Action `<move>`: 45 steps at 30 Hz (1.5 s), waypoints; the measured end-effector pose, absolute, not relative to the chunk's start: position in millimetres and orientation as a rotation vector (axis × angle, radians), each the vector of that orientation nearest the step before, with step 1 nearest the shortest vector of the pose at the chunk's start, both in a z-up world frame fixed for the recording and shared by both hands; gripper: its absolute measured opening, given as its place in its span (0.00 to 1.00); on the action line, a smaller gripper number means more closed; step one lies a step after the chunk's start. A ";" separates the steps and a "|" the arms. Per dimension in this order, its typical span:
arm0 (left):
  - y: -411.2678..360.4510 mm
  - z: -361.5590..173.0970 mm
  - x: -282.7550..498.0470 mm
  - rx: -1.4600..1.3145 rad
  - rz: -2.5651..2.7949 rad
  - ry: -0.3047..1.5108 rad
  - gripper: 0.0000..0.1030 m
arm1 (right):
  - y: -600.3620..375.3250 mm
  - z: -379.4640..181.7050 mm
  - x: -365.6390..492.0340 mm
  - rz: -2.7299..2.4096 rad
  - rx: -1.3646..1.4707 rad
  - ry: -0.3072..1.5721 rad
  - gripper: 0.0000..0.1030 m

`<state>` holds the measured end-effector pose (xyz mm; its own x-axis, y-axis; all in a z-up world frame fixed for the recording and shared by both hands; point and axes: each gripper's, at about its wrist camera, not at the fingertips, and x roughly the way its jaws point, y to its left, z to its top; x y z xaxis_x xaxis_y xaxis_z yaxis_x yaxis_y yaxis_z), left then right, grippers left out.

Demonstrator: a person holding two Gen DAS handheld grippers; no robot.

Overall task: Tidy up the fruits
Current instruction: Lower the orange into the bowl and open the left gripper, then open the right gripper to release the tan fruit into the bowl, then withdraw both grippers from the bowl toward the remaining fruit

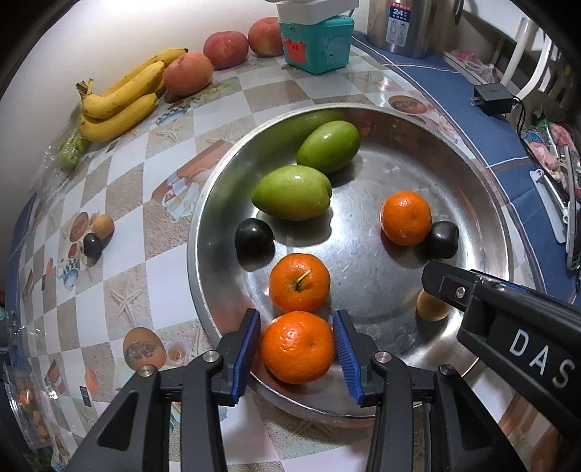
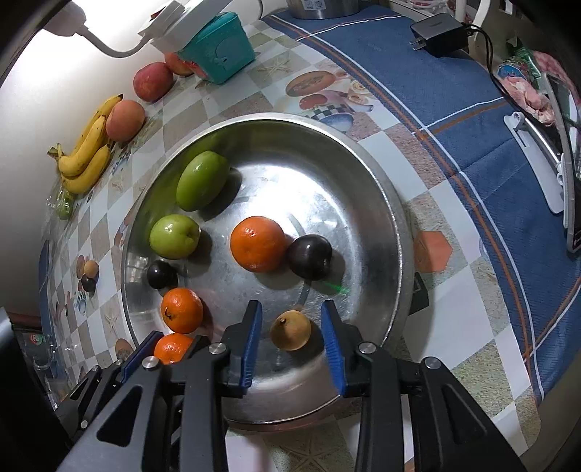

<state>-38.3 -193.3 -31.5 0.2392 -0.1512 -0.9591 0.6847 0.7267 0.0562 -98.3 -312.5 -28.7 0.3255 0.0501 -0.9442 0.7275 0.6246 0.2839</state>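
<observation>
A round steel tray (image 1: 483, 218) (image 2: 385, 203) holds two green mangoes (image 1: 292, 192), three tangerines, two dark plums (image 1: 253, 239) and a small brown fruit (image 2: 290, 329). My left gripper (image 1: 297, 345) is open, its blue pads on either side of the nearest tangerine (image 1: 297, 346) at the tray's near rim, with small gaps showing. My right gripper (image 2: 290, 326) is open around the brown fruit without touching it. A second tangerine (image 1: 299, 283) lies just beyond the nearest one. The third tangerine (image 2: 258, 244) sits mid-tray beside a plum (image 2: 309, 256).
Bananas (image 1: 120, 98) and three peach-coloured fruits (image 1: 188, 72) lie along the wall at the back left. A teal box (image 1: 319, 40) and a steel kettle (image 1: 399, 25) stand behind the tray. A small brown fruit and a dark plum (image 1: 92, 245) lie left of the tray. A charger (image 2: 441, 34) lies on the blue cloth.
</observation>
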 end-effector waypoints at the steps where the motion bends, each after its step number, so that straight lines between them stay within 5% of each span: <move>1: -192.9 -30.2 -38.0 0.527 -0.612 1.199 0.47 | -313.4 -27.9 -99.3 -0.512 0.806 1.170 0.34; 5: -191.5 -26.0 -36.1 0.519 -0.613 1.189 0.59 | -314.7 -23.7 -100.1 -0.517 0.798 1.155 0.34; 19: -183.7 -3.1 -31.5 0.443 -0.620 1.168 0.62 | -317.3 -6.5 -104.0 -0.534 0.783 1.101 0.34; 27: -151.5 6.9 0.3 0.291 -0.511 1.190 0.62 | -322.3 -1.8 -108.0 -0.557 0.794 1.077 0.51; 31: -127.8 9.8 18.4 0.200 -0.398 1.187 0.69 | -320.3 -1.4 -105.8 -0.553 0.780 1.079 0.53; 42: -66.7 4.4 51.4 0.043 -0.172 1.222 0.70 | -296.9 3.9 -92.5 -0.506 0.694 1.100 0.53; 45: -60.7 5.3 54.5 0.034 -0.135 1.215 0.82 | -291.4 4.8 -89.2 -0.501 0.669 1.105 0.58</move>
